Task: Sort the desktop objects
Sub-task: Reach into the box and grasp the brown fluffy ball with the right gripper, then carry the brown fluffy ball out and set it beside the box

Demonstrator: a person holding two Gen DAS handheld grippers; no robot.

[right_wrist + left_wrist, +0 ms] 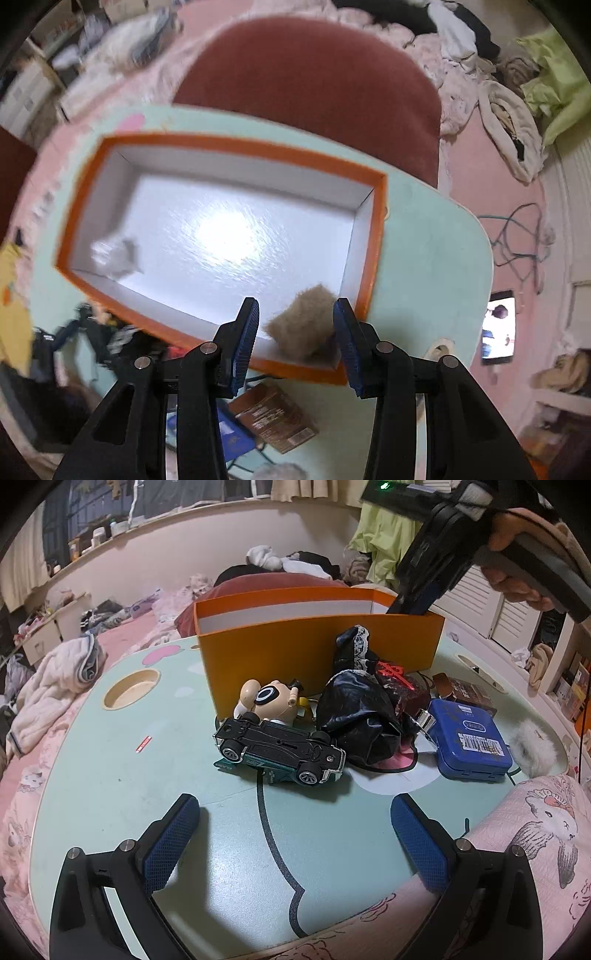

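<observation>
L gripper (295, 834) sat lower centre, jaws wide apart, holding nothing. Toy car (279, 751) lay upside down mid-frame on the table (110, 775); prob. light, rigid, slick, so grab across the body sides. Open room to its left; black bag (360, 720) crowded its right. R gripper (295, 332), lower centre in its view, jaws apart over the orange box (375, 236); tan fluffy ball (303, 325) between them, contact unclear.

You have a cardboard box (373, 236), matt orange outside with a glossy white floor. The brown pom-pom (303, 325) looks fuzzy. On the matt mint desk (110, 768), the toy car (277, 749) is shiny plastic, the black bag (354, 712) glossy and crinkled, the blue case (469, 738) smooth.
</observation>
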